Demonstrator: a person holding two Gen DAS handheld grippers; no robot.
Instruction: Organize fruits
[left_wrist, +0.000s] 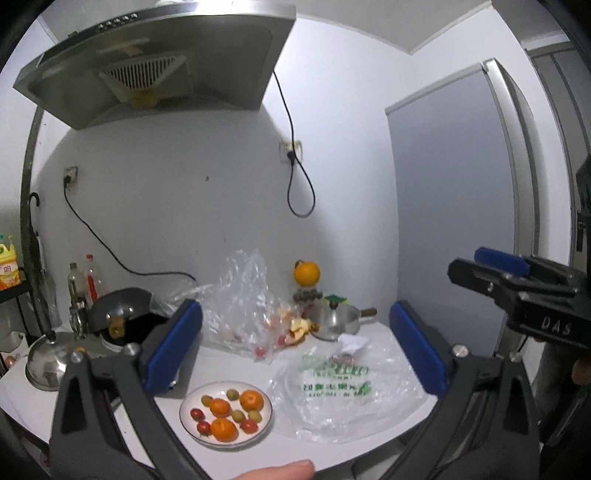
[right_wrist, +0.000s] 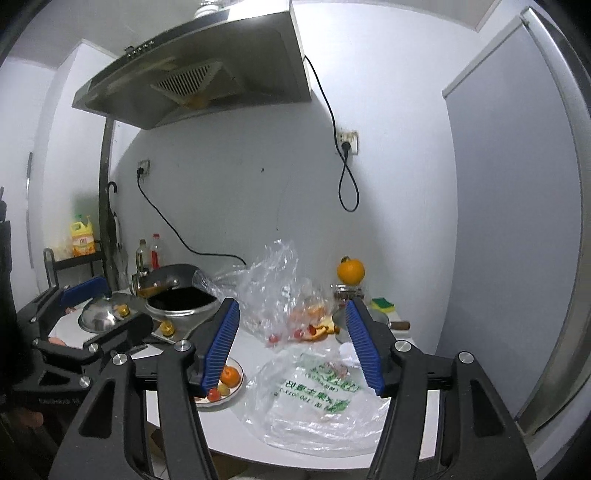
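Fruits (left_wrist: 229, 411) sit on a white plate (left_wrist: 192, 424) on the counter (left_wrist: 236, 365), below and apart from both tools. Left gripper (left_wrist: 295, 350) gapes wide, empty; right gripper (right_wrist: 291, 347) is parted, empty too.

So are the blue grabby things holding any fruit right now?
No. Neither the left gripper nor the right gripper holds anything; both sets of fingers are apart with nothing between them. The fruit sits on the plate.
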